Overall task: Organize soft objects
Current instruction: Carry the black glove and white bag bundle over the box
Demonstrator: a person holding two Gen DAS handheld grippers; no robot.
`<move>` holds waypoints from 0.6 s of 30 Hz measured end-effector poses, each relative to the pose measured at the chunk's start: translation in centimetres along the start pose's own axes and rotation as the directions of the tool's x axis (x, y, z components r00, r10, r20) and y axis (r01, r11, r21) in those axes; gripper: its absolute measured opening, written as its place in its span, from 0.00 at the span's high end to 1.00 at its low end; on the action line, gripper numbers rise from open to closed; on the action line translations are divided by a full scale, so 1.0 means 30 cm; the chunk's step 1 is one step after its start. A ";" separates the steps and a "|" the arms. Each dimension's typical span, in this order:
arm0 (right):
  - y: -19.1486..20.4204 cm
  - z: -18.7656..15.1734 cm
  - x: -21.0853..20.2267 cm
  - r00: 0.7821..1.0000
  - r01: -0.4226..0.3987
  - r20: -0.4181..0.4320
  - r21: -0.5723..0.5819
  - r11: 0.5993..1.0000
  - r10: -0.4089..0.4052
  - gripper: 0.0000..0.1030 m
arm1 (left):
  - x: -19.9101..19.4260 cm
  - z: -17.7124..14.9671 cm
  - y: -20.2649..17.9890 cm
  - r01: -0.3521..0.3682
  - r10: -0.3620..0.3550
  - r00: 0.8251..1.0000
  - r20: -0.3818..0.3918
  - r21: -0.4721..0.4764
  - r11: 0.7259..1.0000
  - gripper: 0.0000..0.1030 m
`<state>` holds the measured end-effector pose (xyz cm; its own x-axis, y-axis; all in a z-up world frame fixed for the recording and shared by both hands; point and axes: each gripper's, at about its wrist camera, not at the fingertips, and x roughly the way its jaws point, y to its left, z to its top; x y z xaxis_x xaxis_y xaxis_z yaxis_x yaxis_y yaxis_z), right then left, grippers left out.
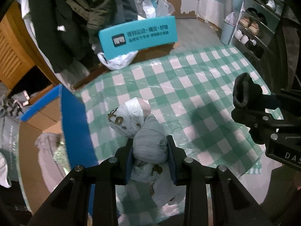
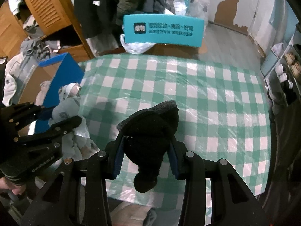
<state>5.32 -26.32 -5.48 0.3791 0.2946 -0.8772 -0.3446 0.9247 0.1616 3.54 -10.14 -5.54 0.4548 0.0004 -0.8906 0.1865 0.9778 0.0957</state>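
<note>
- Left wrist view: my left gripper point(image 1: 150, 157) is clenched on a pale grey cloth point(image 1: 148, 146) with brown prints. I see the bundle pressed between both fingers point(image 1: 174, 162), and it hangs over the checked tablecloth point(image 1: 188, 86), close to the blue box point(image 1: 75, 124) at the left.
- At the right edge of the same view, my right gripper point(image 1: 250, 101) grasps a black sock point(image 1: 242, 92) above the tablecloth.
- Right wrist view: my right gripper point(image 2: 145, 158) holds the sock point(image 2: 150, 137) between its fingers point(image 2: 174, 162); its lower end hangs down below the fingers.
- At the left, my left gripper point(image 2: 47, 120) holds the cloth point(image 2: 69, 111) just beside the box point(image 2: 62, 73).
</note>
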 end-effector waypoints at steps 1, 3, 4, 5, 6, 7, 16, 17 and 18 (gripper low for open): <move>0.014 0.007 -0.005 1.000 -0.008 0.004 -0.008 1.000 0.008 0.60 | -0.013 -0.002 0.010 -0.012 0.012 1.000 0.010 0.003 1.000 0.69; 0.032 0.012 -0.014 1.000 -0.016 0.009 -0.019 1.000 0.016 0.60 | -0.029 -0.007 0.024 -0.024 0.024 0.999 0.023 0.002 1.000 0.69; 0.047 0.019 -0.018 1.000 -0.019 0.012 -0.026 0.999 0.020 0.60 | -0.039 -0.009 0.034 -0.029 0.029 0.999 0.029 0.001 1.000 0.69; 0.055 0.023 -0.021 1.000 -0.022 0.014 -0.030 0.999 0.022 0.60 | -0.050 -0.012 0.044 -0.034 0.034 0.999 0.036 0.000 0.999 0.69; 0.064 0.027 -0.023 0.999 -0.026 0.017 -0.034 0.999 0.027 0.61 | -0.060 -0.014 0.053 -0.039 0.039 0.998 0.042 -0.001 0.999 0.69; 0.076 0.033 -0.027 0.999 -0.030 0.020 -0.039 0.999 0.031 0.60 | -0.070 -0.017 0.062 -0.045 0.045 0.998 0.048 -0.003 0.999 0.69; 0.193 0.080 -0.048 0.997 -0.058 0.053 -0.095 0.994 0.063 0.61 | -0.154 -0.049 0.171 -0.086 0.089 0.992 0.094 -0.036 0.996 0.69; 0.207 0.084 -0.048 0.996 -0.061 0.054 -0.103 0.993 0.066 0.61 | -0.163 -0.055 0.187 -0.092 0.095 0.991 0.098 -0.041 0.995 0.69; 0.219 0.087 -0.048 0.996 -0.063 0.055 -0.109 0.992 0.070 0.60 | -0.170 -0.060 0.198 -0.098 0.103 0.990 0.101 -0.046 0.994 0.69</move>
<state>4.77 -20.03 -1.98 0.4012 0.3711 -0.8375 -0.4595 0.8724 0.1665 0.78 -3.94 -1.23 0.5569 0.0796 -0.8267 0.1007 0.9816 0.1624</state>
